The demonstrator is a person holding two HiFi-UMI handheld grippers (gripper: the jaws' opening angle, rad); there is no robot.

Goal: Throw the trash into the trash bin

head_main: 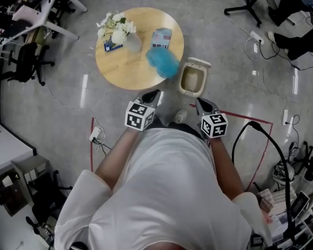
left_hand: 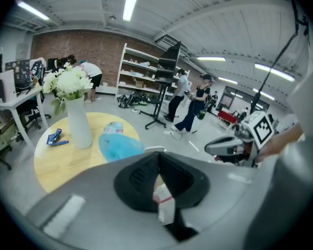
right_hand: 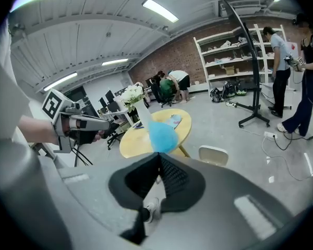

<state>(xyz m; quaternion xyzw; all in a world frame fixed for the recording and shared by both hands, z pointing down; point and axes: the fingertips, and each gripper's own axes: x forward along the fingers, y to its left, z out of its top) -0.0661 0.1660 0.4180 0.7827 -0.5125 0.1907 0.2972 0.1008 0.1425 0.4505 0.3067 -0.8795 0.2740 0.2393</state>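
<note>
The blue bag (head_main: 163,62) lies at the near edge of the round table (head_main: 126,69), ahead of both grippers and touching neither. The left gripper (head_main: 152,95) and the right gripper (head_main: 201,103) are held short of the table, each with its jaws pressed together on nothing. The trash bin (head_main: 192,78) stands on the floor just beside the table with its lid up, nearer the right gripper. The bag is blurred, so its contents cannot be made out. In the left gripper view the bin is almost wholly hidden behind that gripper's body.

Table, flowers, chair
A round pale wooden table (head_main: 126,69) bears a tall white vase of white flowers (head_main: 126,35); a black office chair (head_main: 26,61) stands well apart from it.
</note>
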